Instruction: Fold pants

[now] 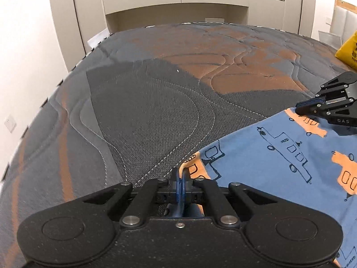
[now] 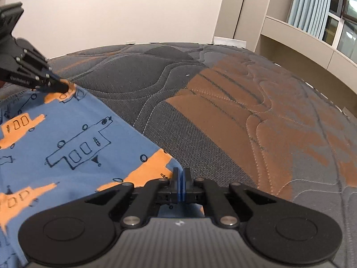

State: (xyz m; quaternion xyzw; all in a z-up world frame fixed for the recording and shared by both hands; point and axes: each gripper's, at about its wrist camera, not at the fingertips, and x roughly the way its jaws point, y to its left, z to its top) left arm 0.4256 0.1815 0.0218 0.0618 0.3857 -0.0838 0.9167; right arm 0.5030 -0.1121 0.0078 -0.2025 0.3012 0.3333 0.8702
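Note:
Blue pants (image 1: 290, 156) printed with orange and outlined vehicles lie on a grey and orange quilted mattress (image 1: 145, 111). In the left wrist view they fill the lower right. My left gripper (image 1: 181, 175) is shut on their near corner, with cloth pinched between the blue pads. My right gripper (image 1: 299, 108) grips the far corner of the same edge. In the right wrist view the pants (image 2: 67, 145) spread to the left. There the right gripper (image 2: 181, 174) is shut on an orange-patterned corner, and the left gripper (image 2: 64, 88) bites the far corner.
The mattress (image 2: 223, 111) stretches away ahead of both grippers. A yellow bag (image 1: 348, 53) lies at its right edge. Beige cupboards (image 1: 178, 6) and a white wall (image 1: 29, 55) stand behind, and a curtained window (image 2: 312, 6) is off to the right.

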